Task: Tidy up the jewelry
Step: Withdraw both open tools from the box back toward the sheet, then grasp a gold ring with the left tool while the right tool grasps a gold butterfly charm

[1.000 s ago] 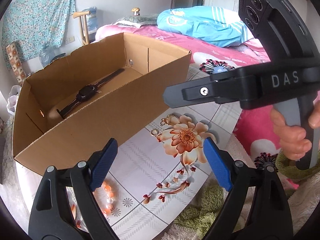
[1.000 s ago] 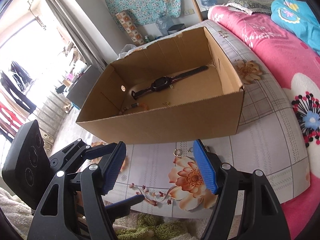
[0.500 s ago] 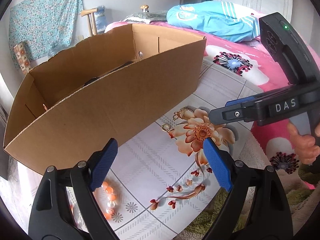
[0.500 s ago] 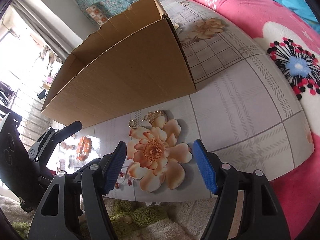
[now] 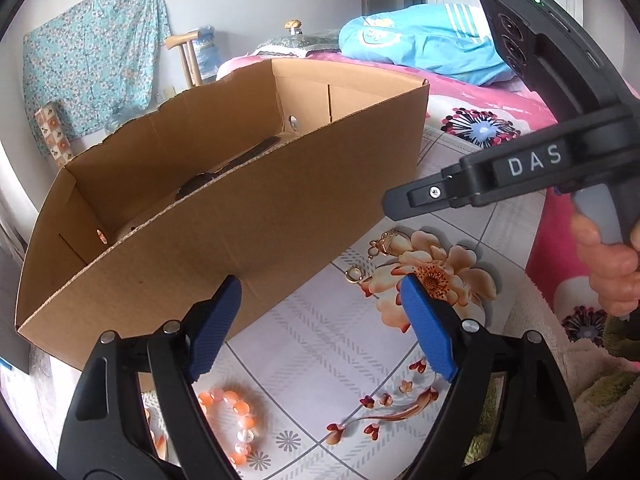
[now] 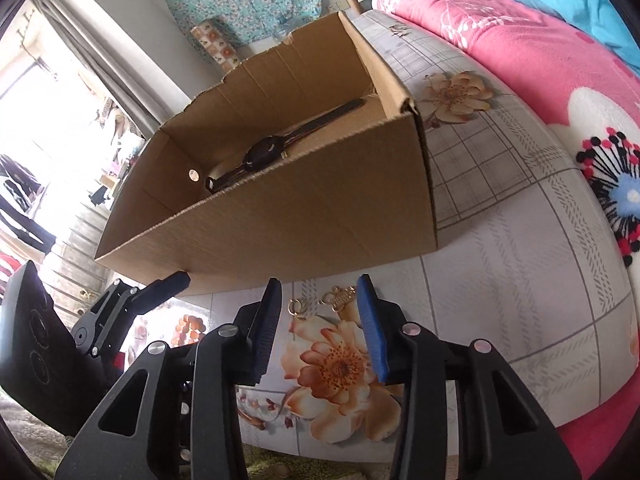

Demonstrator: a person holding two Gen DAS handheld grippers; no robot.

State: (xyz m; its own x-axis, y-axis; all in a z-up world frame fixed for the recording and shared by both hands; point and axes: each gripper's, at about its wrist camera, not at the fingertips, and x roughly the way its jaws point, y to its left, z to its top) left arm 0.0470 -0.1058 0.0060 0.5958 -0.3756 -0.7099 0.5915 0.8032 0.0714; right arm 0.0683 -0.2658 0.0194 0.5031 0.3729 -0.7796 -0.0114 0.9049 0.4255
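An open cardboard box (image 5: 248, 216) (image 6: 320, 216) stands on the flowered tablecloth and holds a black watch (image 6: 268, 152) (image 5: 224, 170). Gold earrings lie on the cloth in front of the box: a small ring (image 6: 297, 306) (image 5: 354, 274) and a larger ornate piece (image 6: 340, 296) (image 5: 386, 240). My right gripper (image 6: 320, 304) is open and low, with its blue pads either side of the earrings. An orange bead bracelet (image 5: 236, 416) (image 6: 188, 326) lies on the cloth under my left gripper (image 5: 320, 312), which is open and empty.
A pink flowered blanket (image 6: 520, 48) and a blue garment (image 5: 420, 46) lie to the right and behind. A green towel (image 5: 496, 440) lies at the table's near edge. The right gripper's body (image 5: 520, 176) crosses the left wrist view.
My right gripper has dropped and moved forward so the earrings now sit between its pads, with the jaws narrower. My left gripper has shifted little and stays open above the bracelet.
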